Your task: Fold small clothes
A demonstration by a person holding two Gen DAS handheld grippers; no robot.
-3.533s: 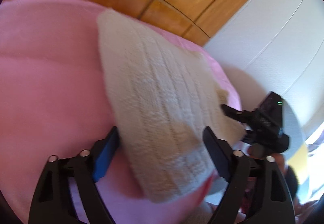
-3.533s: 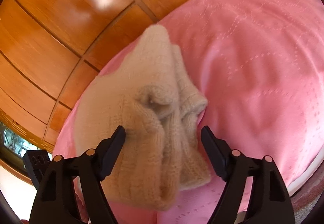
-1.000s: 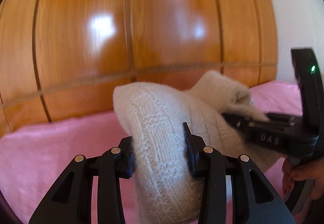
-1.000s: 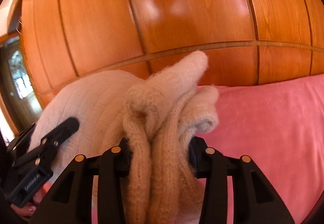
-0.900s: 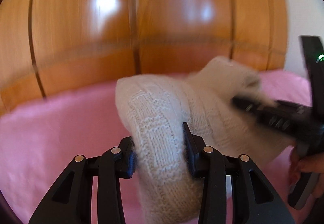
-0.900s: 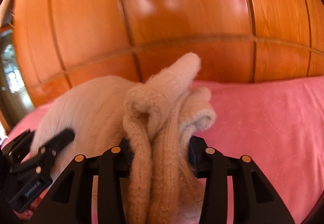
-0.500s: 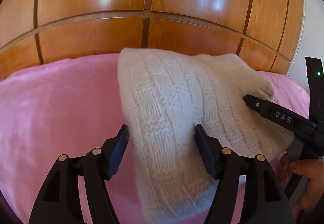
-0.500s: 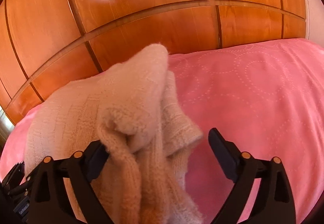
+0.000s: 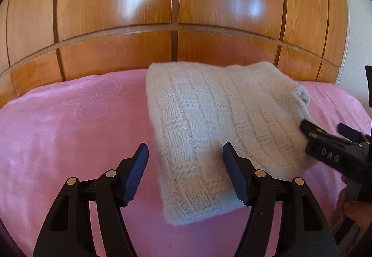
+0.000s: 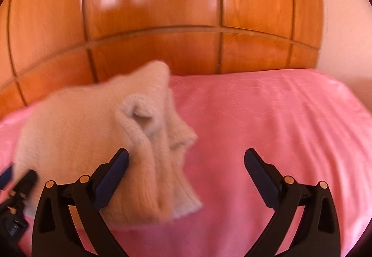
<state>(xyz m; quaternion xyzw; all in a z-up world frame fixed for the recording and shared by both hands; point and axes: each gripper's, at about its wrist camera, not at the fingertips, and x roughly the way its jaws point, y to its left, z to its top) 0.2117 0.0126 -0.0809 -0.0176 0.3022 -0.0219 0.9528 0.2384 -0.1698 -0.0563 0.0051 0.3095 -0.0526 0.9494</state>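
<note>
Released since a second ago, folded sweater point(image 9: 223, 131) flat on pink bedspread point(image 9: 69, 122), left claw point(image 9: 184, 169) spread, right claw point(image 10: 186, 178) opening, gripping nothing.

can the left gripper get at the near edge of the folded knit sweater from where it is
Probably yes: the left gripper is open, the cream knit sweater's near edge already lies between its fingers on the pink bedspread, with nothing blocking.

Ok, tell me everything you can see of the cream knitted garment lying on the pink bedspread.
The cream knitted garment looks like soft, fuzzy wool with ribbed, blocky stitch bands. It lies folded into a thick, roughly rectangular bundle on the pink bedspread, near the wooden headboard. A rolled cuff and bunched layers show at its right end. Its near edge lies between the open left gripper; the right gripper, jaws opening, no longer clamps it.
</note>
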